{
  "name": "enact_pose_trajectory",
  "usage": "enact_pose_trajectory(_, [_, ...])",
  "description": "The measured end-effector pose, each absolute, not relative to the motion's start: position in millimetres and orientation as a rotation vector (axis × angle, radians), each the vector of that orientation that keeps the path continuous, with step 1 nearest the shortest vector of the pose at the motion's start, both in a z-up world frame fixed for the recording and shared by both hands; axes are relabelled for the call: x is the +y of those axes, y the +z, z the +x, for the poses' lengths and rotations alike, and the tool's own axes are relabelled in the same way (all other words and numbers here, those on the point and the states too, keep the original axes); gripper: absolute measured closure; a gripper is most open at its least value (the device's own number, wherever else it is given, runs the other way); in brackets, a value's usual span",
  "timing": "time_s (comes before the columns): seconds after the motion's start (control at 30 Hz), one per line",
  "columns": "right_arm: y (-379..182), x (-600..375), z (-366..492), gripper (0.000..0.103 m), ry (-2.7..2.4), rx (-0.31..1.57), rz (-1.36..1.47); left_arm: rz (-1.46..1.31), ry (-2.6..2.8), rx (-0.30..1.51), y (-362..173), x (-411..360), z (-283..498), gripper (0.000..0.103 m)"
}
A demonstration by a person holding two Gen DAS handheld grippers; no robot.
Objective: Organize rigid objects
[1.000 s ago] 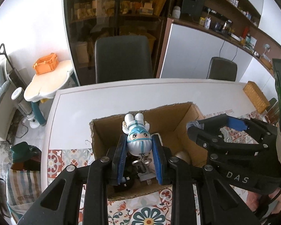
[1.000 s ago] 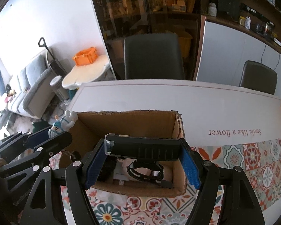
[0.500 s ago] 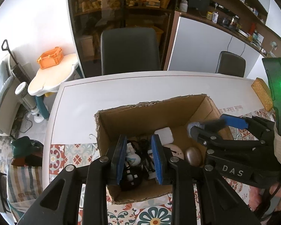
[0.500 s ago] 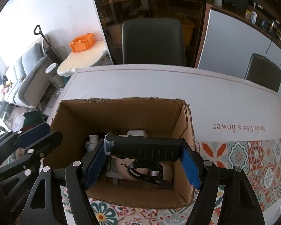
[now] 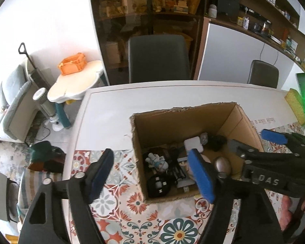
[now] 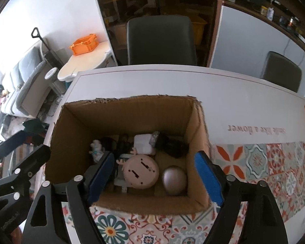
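Cardboard box (image 6: pixel 132 111) sits on the table (image 6: pixel 233 101), the figurine (image 5: pixel 158 161) lying at its left. Left gripper (image 5: pixel 152 172) and right gripper (image 6: pixel 155 174) have just been opening; both gape empty over the box.

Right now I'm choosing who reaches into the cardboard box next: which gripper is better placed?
Right gripper: open and empty above the cardboard box. The left gripper, also open, straddles its wall.

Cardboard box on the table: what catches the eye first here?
The open cardboard box on the patterned tablecloth, full of small things: a pink round gadget beside a metallic egg-shaped object, and a little white figurine at its left side. Both blue-padded grippers, left and right, gape empty above it.
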State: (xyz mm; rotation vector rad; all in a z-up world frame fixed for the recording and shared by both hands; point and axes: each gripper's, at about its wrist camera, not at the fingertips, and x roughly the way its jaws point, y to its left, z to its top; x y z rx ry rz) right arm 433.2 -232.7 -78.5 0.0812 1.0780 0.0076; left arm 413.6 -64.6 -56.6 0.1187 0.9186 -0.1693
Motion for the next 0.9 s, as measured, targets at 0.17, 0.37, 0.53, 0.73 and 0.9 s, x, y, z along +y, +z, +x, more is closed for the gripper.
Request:
enact_pose_trajectory(0.17, [-60, -237, 402, 0.014, -0.055, 1.014, 0.073, 0.142, -0.121, 0.839, -40, -58, 388, 0.003])
enact_pose_trajectory(0.37, [-32, -237, 360, 0.011, -0.087, 0.931, 0.068, 0.14, -0.101, 0.76, -18, -50, 351, 0.0])
enact_pose_trajectory(0.53, [-7, -236, 323, 0.007, -0.086, 0.87, 0.074, 0.118, -0.102, 0.715, -1, -45, 321, 0.0])
enact_pose_trajectory(0.73, [17, -235, 278, 0.005, -0.077, 0.788, 0.096, 0.089, -0.124, 0.679, 15, -39, 287, 0.0])
enact_pose_trajectory(0.9, [33, -234, 248, 0.005, -0.071, 0.733, 0.105, 0.085, -0.12, 0.648, 28, -37, 267, 0.0])
